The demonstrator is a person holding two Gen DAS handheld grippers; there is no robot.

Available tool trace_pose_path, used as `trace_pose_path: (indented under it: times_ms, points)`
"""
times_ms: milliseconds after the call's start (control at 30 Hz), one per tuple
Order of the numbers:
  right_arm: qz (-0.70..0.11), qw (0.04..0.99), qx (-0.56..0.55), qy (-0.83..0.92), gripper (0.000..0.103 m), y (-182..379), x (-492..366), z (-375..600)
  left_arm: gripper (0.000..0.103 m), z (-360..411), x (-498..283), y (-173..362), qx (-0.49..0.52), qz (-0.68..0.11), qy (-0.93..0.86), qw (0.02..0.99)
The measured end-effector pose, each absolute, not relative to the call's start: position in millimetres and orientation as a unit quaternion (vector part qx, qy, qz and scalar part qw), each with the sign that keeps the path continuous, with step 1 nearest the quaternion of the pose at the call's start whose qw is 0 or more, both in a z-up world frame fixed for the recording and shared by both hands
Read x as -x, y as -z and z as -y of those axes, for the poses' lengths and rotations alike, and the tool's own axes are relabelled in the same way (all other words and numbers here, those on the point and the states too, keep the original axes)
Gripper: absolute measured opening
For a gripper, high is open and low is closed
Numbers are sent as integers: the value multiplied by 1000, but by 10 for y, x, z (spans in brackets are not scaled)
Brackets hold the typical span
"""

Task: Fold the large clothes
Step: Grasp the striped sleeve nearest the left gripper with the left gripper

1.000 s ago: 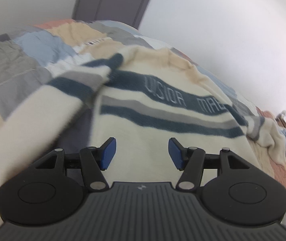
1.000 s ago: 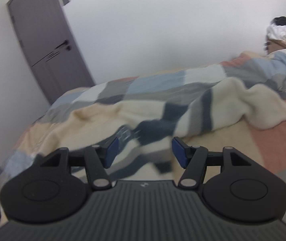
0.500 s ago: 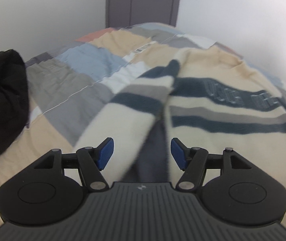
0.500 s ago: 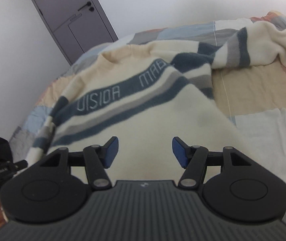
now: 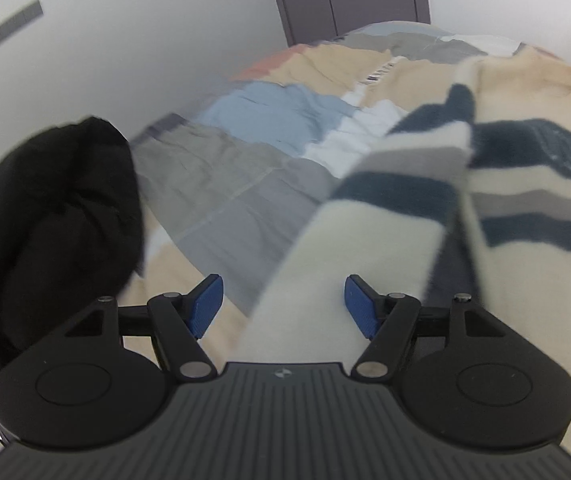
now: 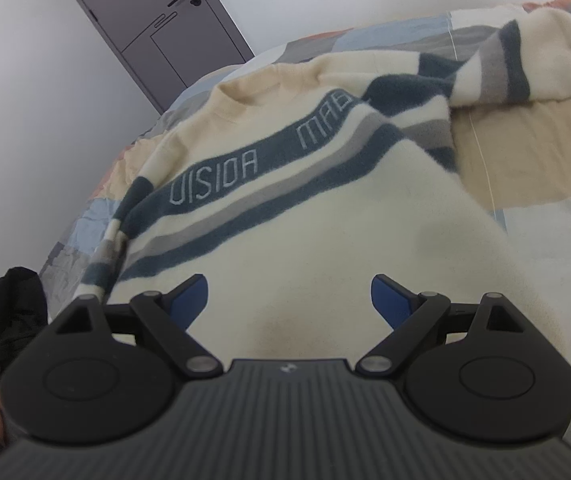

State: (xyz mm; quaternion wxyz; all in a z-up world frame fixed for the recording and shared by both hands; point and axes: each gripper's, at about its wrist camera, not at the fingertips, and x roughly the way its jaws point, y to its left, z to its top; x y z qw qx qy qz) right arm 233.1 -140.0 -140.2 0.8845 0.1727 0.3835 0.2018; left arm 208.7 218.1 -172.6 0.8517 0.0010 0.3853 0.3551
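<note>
- Laying out the cream fleece sweater with navy and grey stripes (image 6: pixel 293 240), spread chest-up on the patchwork quilt (image 5: pixel 245 184).
- Right gripper (image 6: pixel 289 300): jaws just opened wide, empty, above the hem.
- Left gripper (image 5: pixel 281 304): jaws just opened, gripping nothing, over the striped sleeve (image 5: pixel 369 216).
- Next, I judge: pinch that sleeve and fold it across the chest.

sweater (image 6: pixel 325 248): fuzzy knit cloth | bedspread (image 5: pixel 245 168): thin matt cloth, perhaps cotton | fingers (image 5: pixel 205 306): ribbed blue pads

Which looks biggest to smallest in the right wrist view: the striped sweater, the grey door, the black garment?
1. striped sweater, which fills most of the frame.
2. grey door, though it is farther off.
3. black garment, only partly in view.
</note>
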Motion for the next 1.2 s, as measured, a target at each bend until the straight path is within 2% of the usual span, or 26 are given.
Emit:
trace_pose_path:
  times_ms: [267,333,400,467,567,800,900,933,1067,1200]
  points:
    - [-399,876,-185,-198,90,1476,-2363,1433,73,-2563,-2102,1800,90,-425,-339,834]
    - [-401,874,-187,-198,90,1490,-2366,1431,70,-2595,-2094,1800,95,-430,-332,834]
    - [-404,873,-189,-197,90,1506,-2373,1422,53,-2613,-2101,1796,105,-434,-318,836]
    - [-407,871,-189,-198,90,1523,-2378,1400,29,-2620,-2119,1777,108,-436,-309,838]
    - [-411,870,-187,-197,90,1547,-2389,1386,9,-2625,-2149,1714,91,-432,-301,845]
    - [-416,869,-186,-193,90,1584,-2435,1363,6,-3032,-2240,1195,60,-398,-315,860]
    - [-415,871,-176,-195,90,1598,-2443,1299,5,-3251,-2483,717,22,-377,-326,866]
    - [-415,871,-172,-197,90,1606,-2448,1269,0,-3289,-2586,529,-1,-362,-339,868]
    - [-415,872,-155,-208,90,1641,-2491,1154,0,-3367,-3000,-161,-93,-308,-355,878]
    - [-415,873,-141,-214,90,1672,-2538,1079,0,-3457,-3216,-207,-88,-319,-333,883]
